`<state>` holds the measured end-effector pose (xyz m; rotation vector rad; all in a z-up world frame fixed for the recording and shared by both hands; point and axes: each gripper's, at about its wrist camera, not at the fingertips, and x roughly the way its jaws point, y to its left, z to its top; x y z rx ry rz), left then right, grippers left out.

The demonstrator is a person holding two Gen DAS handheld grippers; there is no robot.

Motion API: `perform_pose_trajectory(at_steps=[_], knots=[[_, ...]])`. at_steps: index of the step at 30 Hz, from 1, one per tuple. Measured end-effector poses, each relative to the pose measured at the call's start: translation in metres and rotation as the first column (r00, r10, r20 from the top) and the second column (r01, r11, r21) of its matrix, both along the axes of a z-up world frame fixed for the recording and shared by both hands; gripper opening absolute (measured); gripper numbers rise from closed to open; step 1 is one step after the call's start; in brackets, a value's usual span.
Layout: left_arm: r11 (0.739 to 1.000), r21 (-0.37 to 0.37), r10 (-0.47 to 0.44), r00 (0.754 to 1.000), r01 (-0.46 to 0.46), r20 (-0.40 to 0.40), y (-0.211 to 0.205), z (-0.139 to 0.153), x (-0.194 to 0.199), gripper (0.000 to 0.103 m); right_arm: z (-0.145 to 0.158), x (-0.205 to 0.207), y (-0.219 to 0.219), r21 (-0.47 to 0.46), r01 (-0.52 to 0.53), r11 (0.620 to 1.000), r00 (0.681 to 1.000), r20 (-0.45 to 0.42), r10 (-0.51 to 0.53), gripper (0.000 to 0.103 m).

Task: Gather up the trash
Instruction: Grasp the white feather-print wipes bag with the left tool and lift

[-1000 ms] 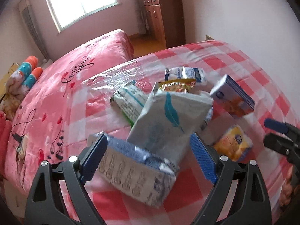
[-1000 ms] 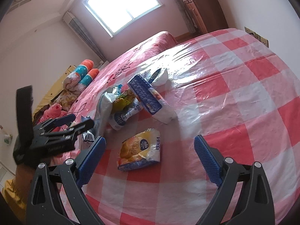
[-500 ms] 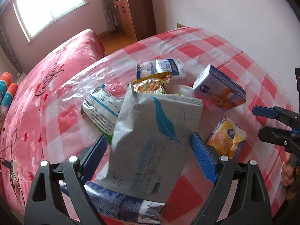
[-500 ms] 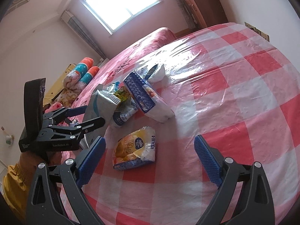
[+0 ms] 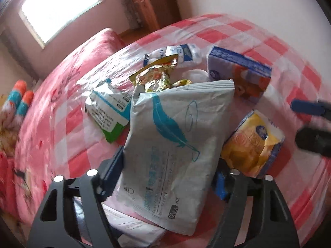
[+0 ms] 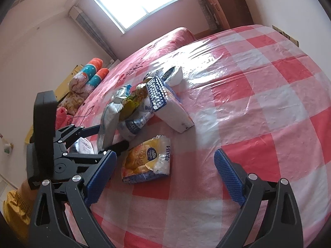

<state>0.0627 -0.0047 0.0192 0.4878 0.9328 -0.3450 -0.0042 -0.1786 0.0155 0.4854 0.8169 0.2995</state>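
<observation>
A grey-white bag with a blue feather [image 5: 175, 140] stands on the checked table [image 6: 258, 103], between the pads of my left gripper [image 5: 167, 171]. The jaws are closing and both pads meet the bag's side edges. In the right wrist view, my left gripper [image 6: 110, 135] flanks the upright bag [image 6: 106, 122]. My right gripper [image 6: 164, 161] is open and holds nothing. A yellow tissue pack [image 6: 146, 161] lies on the cloth just ahead of it. Behind the bag are a blue tissue box [image 5: 240, 72], a yellow-green snack wrapper [image 5: 157, 76], a white-green pack [image 5: 107, 107] and a white-blue bag [image 5: 175, 53].
A flat white package [image 5: 132, 227] lies under my left gripper. My right gripper [image 5: 308, 124] shows at the right edge. A pink bed [image 6: 144, 57] with rolled pillows [image 6: 93, 72] lies beyond the table. A wooden wardrobe [image 5: 142, 6] stands by the wall. A yellow sleeve [image 6: 14, 210] is at lower left.
My left gripper has come down and forward over the flat package to the feather bag, and its jaws have narrowed onto the bag. The right gripper has stayed put.
</observation>
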Motion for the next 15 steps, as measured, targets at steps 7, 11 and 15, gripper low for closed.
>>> perform_pose_trajectory(at_steps=[7, 11, 15], knots=[[0.994, -0.092, 0.055, 0.998, -0.057, -0.019, -0.002, 0.005, -0.022, 0.064, 0.0, 0.0, 0.003, -0.025, -0.02, 0.999, 1.0, -0.005, 0.02, 0.094], [0.99, -0.135, 0.024, 0.999, -0.028, -0.034, -0.016, 0.006, -0.046, 0.064, 0.0, -0.002, -0.014, -0.023, 0.03, 0.999, 1.0, -0.003, -0.031, 0.094], [0.984, -0.18, -0.003, 0.998, -0.008, -0.059, -0.026, 0.008, -0.07, 0.064, -0.001, -0.002, -0.033, 0.019, 0.071, 0.997, 0.997, -0.012, -0.071, 0.094]])
